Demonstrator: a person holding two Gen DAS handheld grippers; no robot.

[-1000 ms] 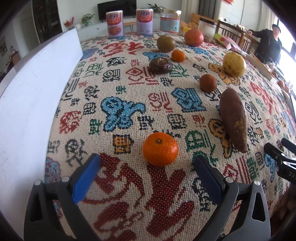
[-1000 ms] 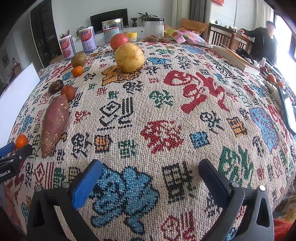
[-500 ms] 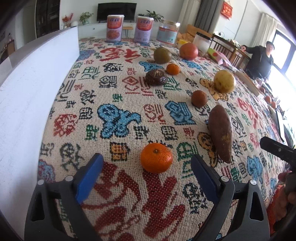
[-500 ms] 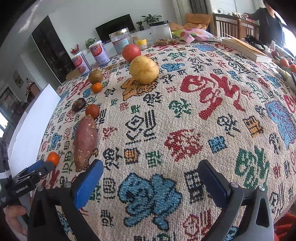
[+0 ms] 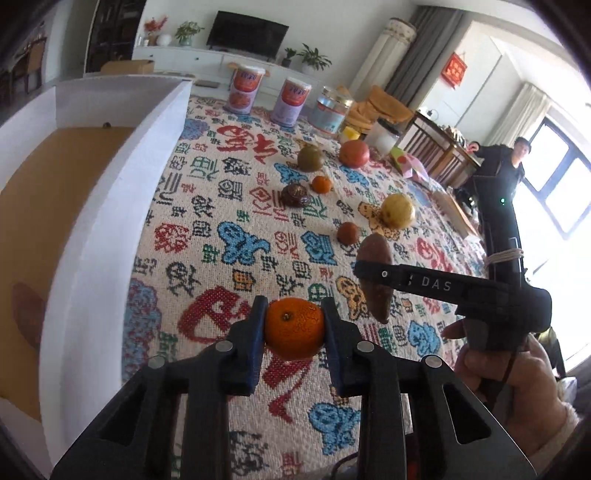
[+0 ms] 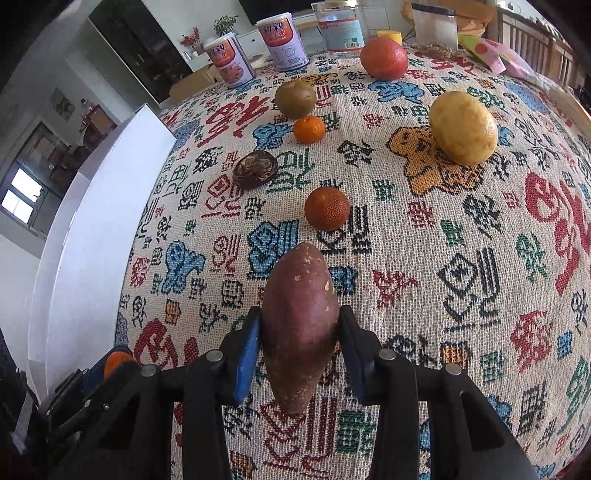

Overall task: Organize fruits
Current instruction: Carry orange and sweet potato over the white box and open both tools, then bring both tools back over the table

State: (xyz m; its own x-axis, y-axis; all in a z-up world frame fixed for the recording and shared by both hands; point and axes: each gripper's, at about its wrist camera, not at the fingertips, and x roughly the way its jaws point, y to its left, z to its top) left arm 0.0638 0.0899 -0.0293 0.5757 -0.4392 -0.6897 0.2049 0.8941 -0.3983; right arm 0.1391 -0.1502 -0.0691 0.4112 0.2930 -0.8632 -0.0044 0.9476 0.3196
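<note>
Both grippers have closed, seemingly lifting tangerine (image 5: 294, 328) and sweet potato (image 6: 300, 325).

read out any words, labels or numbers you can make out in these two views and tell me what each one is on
"DAS": white letters on the black arm of the right gripper, seen from the left wrist view.
"親親": red characters on the nearer pink can and on the farther pink can; their smaller print is too blurred.
Tablecloth: large woven characters, too stylised and distorted to read reliably.
Clear jar's blue label: too small.
Red wall hanging: unreadable.
</note>
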